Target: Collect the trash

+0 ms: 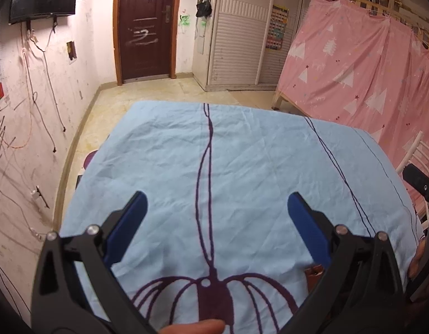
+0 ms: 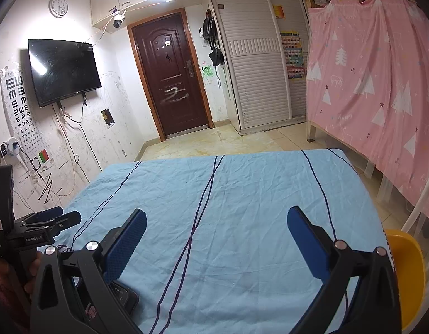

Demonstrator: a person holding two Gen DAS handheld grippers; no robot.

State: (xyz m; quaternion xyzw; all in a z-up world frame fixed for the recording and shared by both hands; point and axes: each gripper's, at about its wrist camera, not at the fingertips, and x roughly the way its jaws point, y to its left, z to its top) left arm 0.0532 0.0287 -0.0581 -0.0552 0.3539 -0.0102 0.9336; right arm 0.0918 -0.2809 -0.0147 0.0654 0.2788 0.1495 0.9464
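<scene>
A fingertip point(image 1: 195, 326) is seen at the bottom edge of the left wrist view, just below the left gripper point(image 1: 216, 203), whose two blue pads are spread wide with nothing held between them. The right gripper point(image 2: 216, 218) is likewise shown wide open and empty. Both are held over one table draped in a wrinkled light-blue cloth point(image 1: 242, 167) marked with dark purple lines. A dark phone-like device point(image 2: 125, 295) lies on the cloth at lower left of the right wrist view, partly hidden by the gripper's left finger. One yellow container point(image 2: 406, 275) is cut off at the lower right edge beside the table; its contents cannot be made out. No trash item can be identified on the cloth. In the room beyond, one brown door point(image 2: 171, 78), one wall-mounted television point(image 2: 64, 71), one round clock point(image 2: 58, 6), one eye chart point(image 2: 19, 105), white louvred wardrobe doors point(image 2: 253, 64) and a pink curtain point(image 2: 376, 83) are visible.
</scene>
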